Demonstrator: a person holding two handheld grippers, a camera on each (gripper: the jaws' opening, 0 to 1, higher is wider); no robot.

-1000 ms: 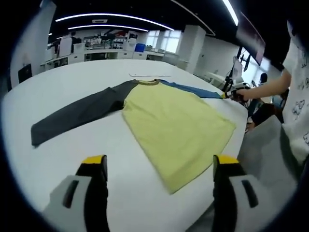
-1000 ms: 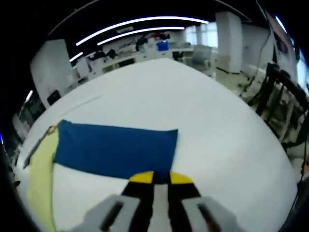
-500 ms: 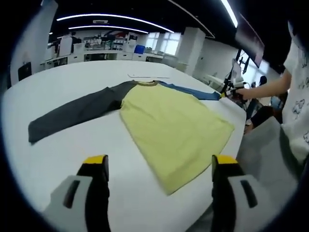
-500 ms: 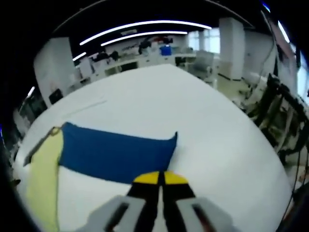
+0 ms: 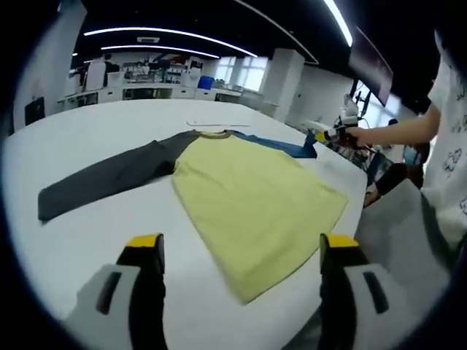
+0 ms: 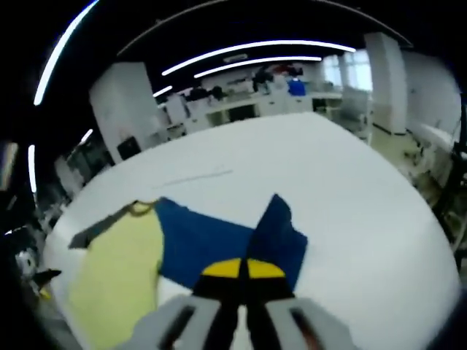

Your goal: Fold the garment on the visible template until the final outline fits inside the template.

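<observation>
Left gripper jaws spread wide, holding nothing, low over the table edge. Shirt lies flat on table beyond it, grey sleeve stretched out. Right gripper clamped on blue sleeve cuff, lifted off table.

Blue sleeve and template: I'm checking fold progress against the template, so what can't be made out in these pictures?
- Template outline: a faint line on the table beyond the collar, too small in the left gripper view.
- Blue sleeve cuff: hidden behind the right gripper in its own view.
- Yellow body hem: near corner reaches the table edge; overhang unclear.
- Left gripper: open, touching nothing.
</observation>
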